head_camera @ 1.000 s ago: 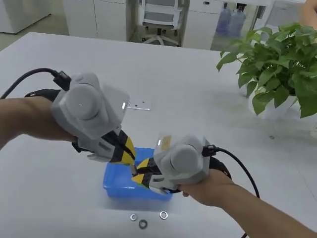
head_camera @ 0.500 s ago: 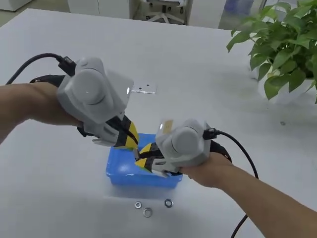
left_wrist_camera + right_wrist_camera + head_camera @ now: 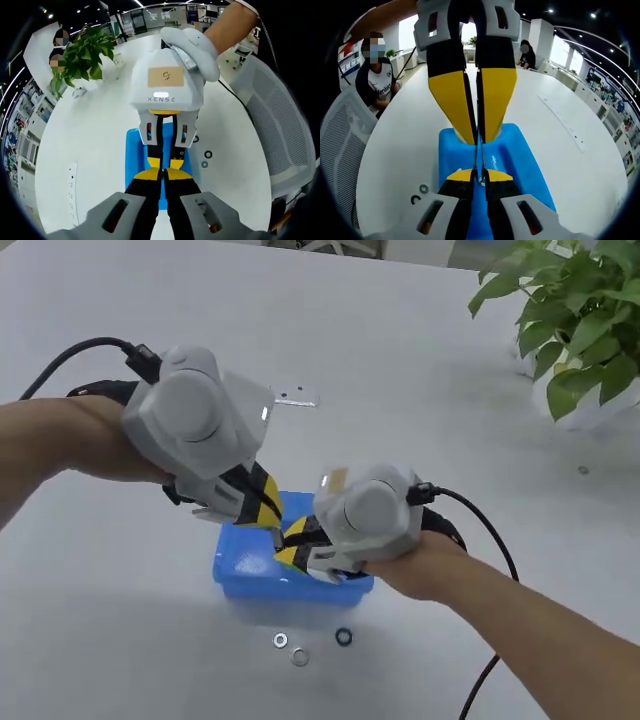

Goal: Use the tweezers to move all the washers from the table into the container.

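A blue container [image 3: 235,585] stands on the white table [image 3: 100,620]. Above it my two grippers meet tip to tip. The left gripper [image 3: 268,515] reaches in from the upper left, and the right gripper [image 3: 290,545] from the right. In the right gripper view a thin silver pair of tweezers [image 3: 479,150] runs between my right gripper [image 3: 480,176] and the left gripper [image 3: 477,135], and both are shut on it. Three washers [image 3: 300,658] lie on the table just in front of the container, and two of these washers [image 3: 423,188] sit left of it in the right gripper view.
A potted plant [image 3: 580,320] stands at the far right of the table. A small clear strip [image 3: 295,396] lies beyond the grippers. A black cable [image 3: 490,540] trails from the right gripper. A mesh office chair [image 3: 270,115] is beside the table, and people sit at its far side.
The head camera has tilted down and moved closer. Both grippers stay tip to tip over the container, and the washers lie where they were.
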`<state>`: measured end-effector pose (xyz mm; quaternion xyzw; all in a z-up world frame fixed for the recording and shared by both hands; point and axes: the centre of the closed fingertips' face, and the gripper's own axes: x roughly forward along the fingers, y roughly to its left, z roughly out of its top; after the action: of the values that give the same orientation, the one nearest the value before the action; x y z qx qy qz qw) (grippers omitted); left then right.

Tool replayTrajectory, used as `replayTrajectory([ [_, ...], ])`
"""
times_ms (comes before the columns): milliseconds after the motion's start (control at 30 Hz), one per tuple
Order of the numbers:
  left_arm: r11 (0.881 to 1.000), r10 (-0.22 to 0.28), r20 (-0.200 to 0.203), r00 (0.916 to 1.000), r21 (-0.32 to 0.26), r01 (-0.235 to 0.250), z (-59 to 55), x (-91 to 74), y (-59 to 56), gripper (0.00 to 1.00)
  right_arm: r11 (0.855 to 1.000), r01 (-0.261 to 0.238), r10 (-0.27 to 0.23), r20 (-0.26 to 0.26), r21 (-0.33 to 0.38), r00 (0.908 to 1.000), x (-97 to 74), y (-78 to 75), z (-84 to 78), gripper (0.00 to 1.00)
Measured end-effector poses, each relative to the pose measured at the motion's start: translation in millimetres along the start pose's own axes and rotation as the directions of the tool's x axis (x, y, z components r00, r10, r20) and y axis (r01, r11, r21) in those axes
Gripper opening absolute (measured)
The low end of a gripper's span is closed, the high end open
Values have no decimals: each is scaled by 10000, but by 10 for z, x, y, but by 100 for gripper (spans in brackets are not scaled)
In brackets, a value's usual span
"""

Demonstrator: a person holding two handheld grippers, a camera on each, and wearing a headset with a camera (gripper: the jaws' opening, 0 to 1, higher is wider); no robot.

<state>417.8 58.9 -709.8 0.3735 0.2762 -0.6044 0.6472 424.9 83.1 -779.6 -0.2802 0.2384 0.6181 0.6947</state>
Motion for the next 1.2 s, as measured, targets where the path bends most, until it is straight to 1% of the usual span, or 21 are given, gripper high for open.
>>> replayTrajectory([
  [533,10000,-1,-62,10000,-38,0,-21,5,-8,6,10000,-29,28,-62,-45,10000,10,5,-14,10],
  [933,9998,185,-69,9998,114,-184,78,-112,-55,6,9998,147,-145,95,-166,9998,-91,38,96,10],
  [1200,9990,359,-58,9993,285,-357,180,-229,-116,6,9989,376,-369,233,-272,9990,-198,86,204,10],
])
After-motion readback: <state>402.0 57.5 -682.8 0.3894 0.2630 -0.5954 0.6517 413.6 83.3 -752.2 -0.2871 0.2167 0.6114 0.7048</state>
